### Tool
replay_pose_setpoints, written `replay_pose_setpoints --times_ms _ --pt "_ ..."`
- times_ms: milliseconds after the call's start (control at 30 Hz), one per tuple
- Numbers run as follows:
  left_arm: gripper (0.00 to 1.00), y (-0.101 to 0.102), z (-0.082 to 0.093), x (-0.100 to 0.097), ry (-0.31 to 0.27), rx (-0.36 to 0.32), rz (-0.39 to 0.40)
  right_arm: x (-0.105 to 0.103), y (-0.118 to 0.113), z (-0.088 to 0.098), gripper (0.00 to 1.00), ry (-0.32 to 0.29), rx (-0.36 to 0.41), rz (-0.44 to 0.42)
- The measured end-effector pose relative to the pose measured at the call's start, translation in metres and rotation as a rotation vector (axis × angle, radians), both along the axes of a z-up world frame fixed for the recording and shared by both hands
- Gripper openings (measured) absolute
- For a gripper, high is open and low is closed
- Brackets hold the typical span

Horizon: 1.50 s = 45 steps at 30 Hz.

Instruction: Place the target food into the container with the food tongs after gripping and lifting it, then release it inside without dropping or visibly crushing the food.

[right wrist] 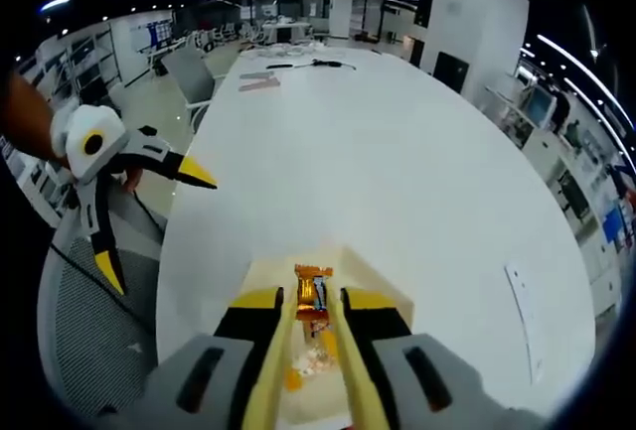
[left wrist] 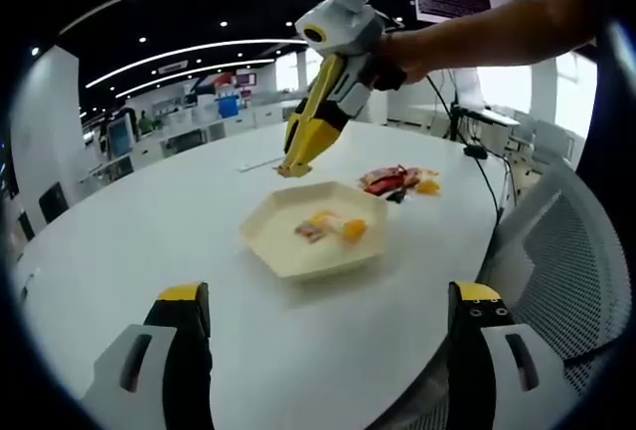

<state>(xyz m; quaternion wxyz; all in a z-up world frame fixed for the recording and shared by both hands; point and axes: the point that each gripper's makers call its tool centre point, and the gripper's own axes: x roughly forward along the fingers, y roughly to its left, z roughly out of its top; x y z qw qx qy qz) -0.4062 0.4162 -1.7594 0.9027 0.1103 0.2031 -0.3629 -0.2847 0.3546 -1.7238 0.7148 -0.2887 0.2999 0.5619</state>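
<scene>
The right claw (right wrist: 311, 316) is pinching yellow food tongs (right wrist: 303, 351), whose tips clamp an orange-wrapped snack (right wrist: 312, 296) held above the cream hexagonal container (left wrist: 313, 229). That container sits on the white worktop (left wrist: 179, 231) with wrapped food pieces (left wrist: 333, 226) inside it. More packets (left wrist: 396, 181) lie just beyond the container. The left claw (left wrist: 328, 370) is spread wide, near the container's front edge.

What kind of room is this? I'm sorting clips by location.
Probably an open-plan office or lab: a large white table, mesh office chairs, ceiling strip lights, and desks with monitors in the background.
</scene>
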Motion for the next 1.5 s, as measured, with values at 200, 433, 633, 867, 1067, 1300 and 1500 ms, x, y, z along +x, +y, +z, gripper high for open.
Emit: replay_pose_setpoints --times_ms 200,433,633,867,1067,1300,1500 --pt "0.96 0.000 0.000 -0.001 0.003 -0.002 -0.001 -0.003 0.001 0.003 0.23 -0.001 0.007 0.009" --pt "0.96 -0.001 -0.001 -0.001 0.007 0.001 -0.001 -0.003 -0.003 0.005 0.23 -0.009 0.005 0.010" --pt "0.96 0.000 0.000 0.000 0.003 -0.003 0.000 -0.001 -0.013 0.009 0.22 -0.032 0.012 0.017" --pt "0.96 0.000 0.001 0.000 0.002 -0.008 0.001 0.000 -0.050 0.015 0.23 -0.054 0.013 0.006" --pt "0.96 -0.001 0.000 -0.001 0.004 -0.002 -0.009 -0.003 -0.089 0.015 0.24 -0.062 0.002 -0.039" --pt "0.96 -0.002 0.000 -0.001 0.008 -0.013 -0.003 -0.009 -0.120 0.014 0.23 -0.053 0.005 -0.070" --pt "0.96 -0.001 0.000 -0.001 0.009 -0.011 -0.004 -0.012 -0.137 0.012 0.23 -0.053 0.008 -0.086"
